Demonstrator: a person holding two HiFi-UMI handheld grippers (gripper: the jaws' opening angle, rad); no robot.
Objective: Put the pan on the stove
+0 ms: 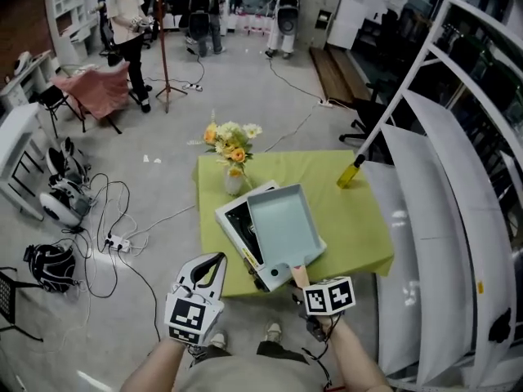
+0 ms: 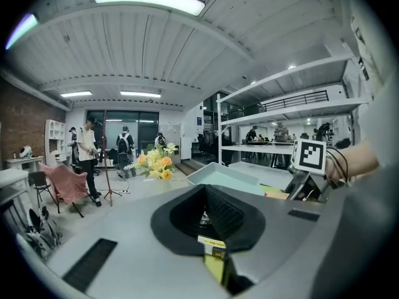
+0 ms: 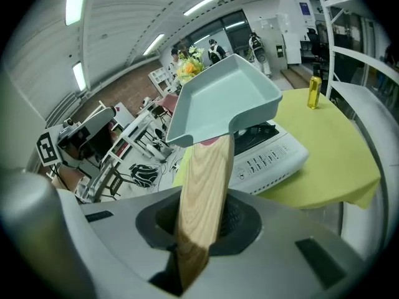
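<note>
A pale blue rectangular pan (image 1: 282,223) (image 3: 224,101) hangs just over the white stove (image 1: 235,219) (image 3: 268,154) on the green table (image 1: 351,219). I cannot tell whether it touches the stove. My right gripper (image 1: 301,279) (image 3: 206,229) is shut on the pan's wooden handle (image 3: 202,192) at the table's near edge. Off the table's near left corner, my left gripper (image 1: 214,261) (image 2: 209,220) is shut on nothing and points toward the table. In the left gripper view the pan (image 2: 224,178) shows beyond the jaws.
A vase of flowers (image 1: 231,149) stands at the table's far left corner. A yellow bottle (image 1: 350,174) (image 3: 313,92) sits near its far right edge. White shelving (image 1: 441,178) runs close along the right side. Cables and bags lie on the floor to the left, with people standing far back.
</note>
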